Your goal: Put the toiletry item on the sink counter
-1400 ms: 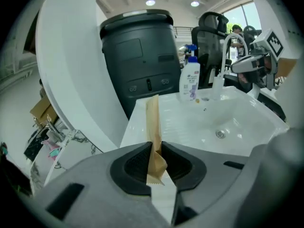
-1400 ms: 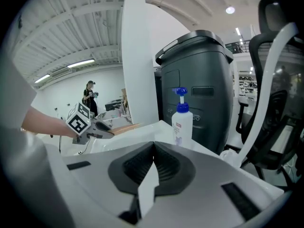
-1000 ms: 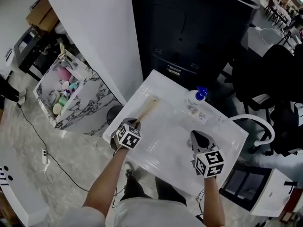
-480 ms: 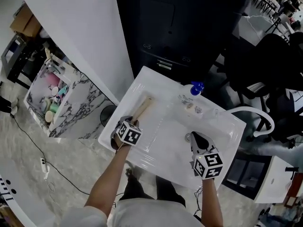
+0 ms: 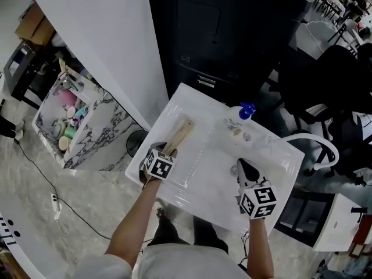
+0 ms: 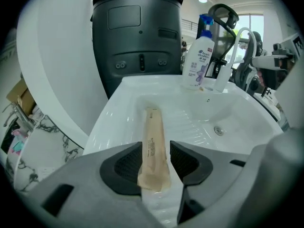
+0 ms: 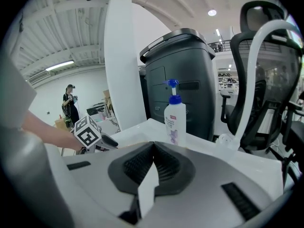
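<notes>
Your left claw point(image 6: 156, 158) is opening, its pads coming off the tan packet point(image 6: 153, 139), which lies flat between them on the left ledge of the sink point(image 6: 114, 118). To its right, your right claw point(image 7: 153, 148) is closed and empty. A pump bottle point(image 6: 197, 61) stands on the far rim.

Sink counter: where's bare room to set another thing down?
Bare: the front rim, and the basin between the paper packet and the drain. Crowded: the back rim, with the pump bottle and faucet.
</notes>
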`<state>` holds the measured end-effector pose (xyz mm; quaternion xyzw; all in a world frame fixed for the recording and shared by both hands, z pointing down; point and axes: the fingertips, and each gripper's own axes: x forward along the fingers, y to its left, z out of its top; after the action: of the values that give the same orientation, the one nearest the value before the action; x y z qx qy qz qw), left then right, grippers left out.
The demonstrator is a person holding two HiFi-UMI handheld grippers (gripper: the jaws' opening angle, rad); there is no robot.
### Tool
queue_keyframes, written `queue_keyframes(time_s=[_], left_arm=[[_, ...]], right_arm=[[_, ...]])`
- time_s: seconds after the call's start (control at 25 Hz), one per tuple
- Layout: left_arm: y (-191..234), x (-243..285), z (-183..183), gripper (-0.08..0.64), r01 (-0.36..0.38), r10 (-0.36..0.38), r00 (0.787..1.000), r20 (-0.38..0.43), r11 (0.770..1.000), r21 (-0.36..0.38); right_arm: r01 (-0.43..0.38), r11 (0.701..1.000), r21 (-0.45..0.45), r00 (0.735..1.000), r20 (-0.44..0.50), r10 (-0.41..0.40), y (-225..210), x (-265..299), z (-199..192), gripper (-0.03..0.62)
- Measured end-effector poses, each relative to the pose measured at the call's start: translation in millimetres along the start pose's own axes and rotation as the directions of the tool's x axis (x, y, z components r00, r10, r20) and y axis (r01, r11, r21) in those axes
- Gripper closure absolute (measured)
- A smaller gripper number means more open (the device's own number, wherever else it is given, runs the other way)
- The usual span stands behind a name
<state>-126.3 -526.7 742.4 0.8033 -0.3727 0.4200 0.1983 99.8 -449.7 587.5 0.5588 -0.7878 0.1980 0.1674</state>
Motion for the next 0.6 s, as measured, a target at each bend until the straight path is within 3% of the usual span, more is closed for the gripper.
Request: queue_keyframes(time_s=[0.28,0.6], left_arm=[[5.7,-47.0,38.4,0.395,0.078,-0.079,0.977,0.199,0.997,0.013],[36.8,-135.0,81.5,0.489,0.026,-0.038,0.927,0.374,0.999,0.036]], right_arm=[[0.007,1.0,-0.024,0.998,0.055,-0.006,12.4,1.6,29.8,0.595],[0.034,0.993,-0.114,0.988,0.155,-0.016,34.2,-12.7,92.0,0.595]])
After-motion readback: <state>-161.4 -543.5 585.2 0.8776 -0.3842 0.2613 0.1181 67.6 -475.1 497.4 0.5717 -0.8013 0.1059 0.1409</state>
